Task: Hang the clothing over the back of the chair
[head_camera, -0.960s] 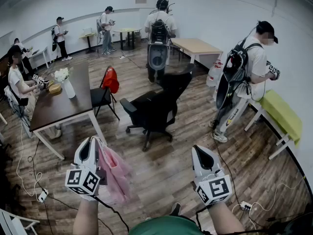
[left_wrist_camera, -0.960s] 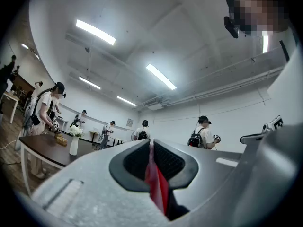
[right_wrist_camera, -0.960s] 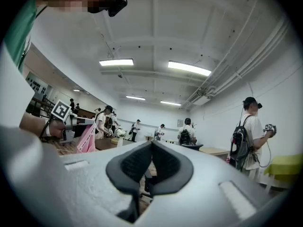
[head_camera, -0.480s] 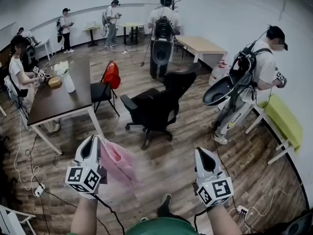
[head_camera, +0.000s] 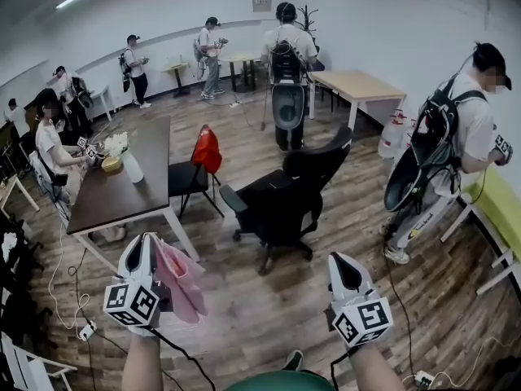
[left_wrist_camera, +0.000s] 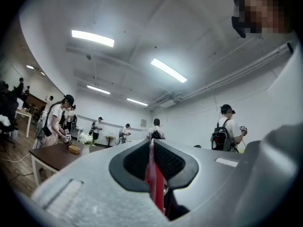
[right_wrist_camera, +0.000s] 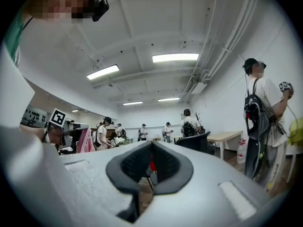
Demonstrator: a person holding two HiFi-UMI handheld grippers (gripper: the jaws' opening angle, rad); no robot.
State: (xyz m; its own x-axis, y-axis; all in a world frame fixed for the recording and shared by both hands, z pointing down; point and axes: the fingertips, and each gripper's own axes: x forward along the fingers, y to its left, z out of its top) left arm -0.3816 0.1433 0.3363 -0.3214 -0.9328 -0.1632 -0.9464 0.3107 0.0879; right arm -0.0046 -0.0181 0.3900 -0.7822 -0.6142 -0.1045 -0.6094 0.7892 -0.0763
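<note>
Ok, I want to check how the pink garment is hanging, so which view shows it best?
The head view: the pink garment hangs whole from the left gripper. The left gripper view shows only a thin strip of it pinched in its jaws; the right gripper view, a small pink patch far left.

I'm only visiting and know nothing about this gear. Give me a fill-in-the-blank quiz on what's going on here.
1. The fingers of the left gripper are shut on a ____ piece of clothing.
2. The fingers of the right gripper are shut on ____.
3. The office chair ahead is ____ in colour.
4. The vase on the dark table holds ____.
Missing words: pink; nothing; black; flowers.
</note>
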